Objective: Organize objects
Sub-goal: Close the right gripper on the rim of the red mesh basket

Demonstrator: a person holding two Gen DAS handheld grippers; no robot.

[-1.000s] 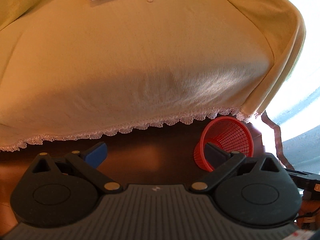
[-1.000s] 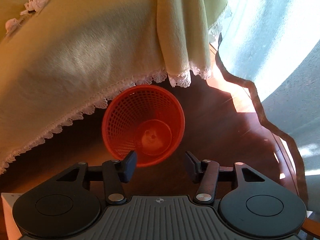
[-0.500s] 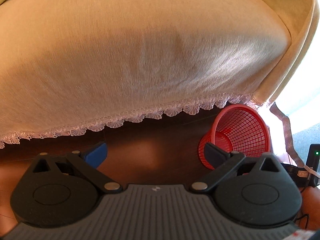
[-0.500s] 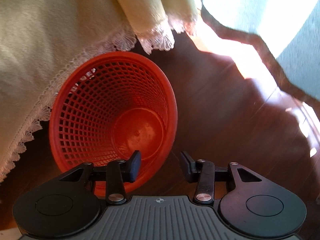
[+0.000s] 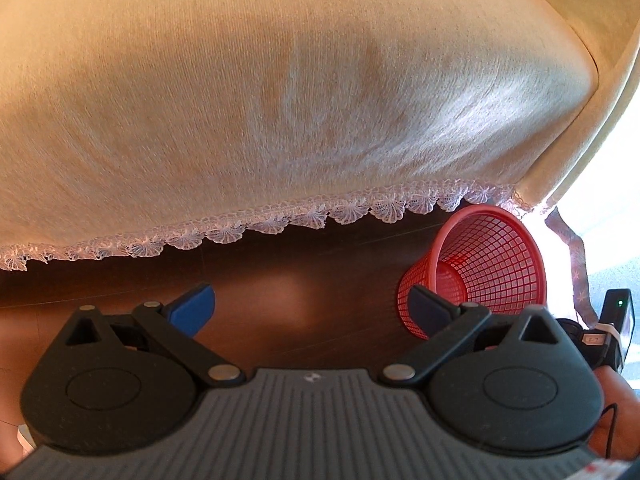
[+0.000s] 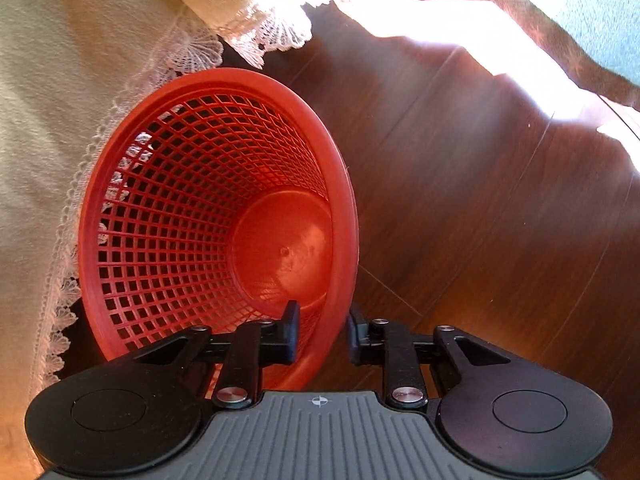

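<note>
Dropped lower since before, right gripper closing astride near rim of red plastic mesh basket, beside lace-edged cream tablecloth on dark wooden floor. Left gripper wide open, empty, over bare floor.

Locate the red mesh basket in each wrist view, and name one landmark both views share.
Left wrist: red mesh basket at lower right, behind the right-hand finger.
Right wrist: basket fills centre-left, its near rim between the closing jaws.
Shared landmark: the tablecloth's lace trim beside the basket.
</note>
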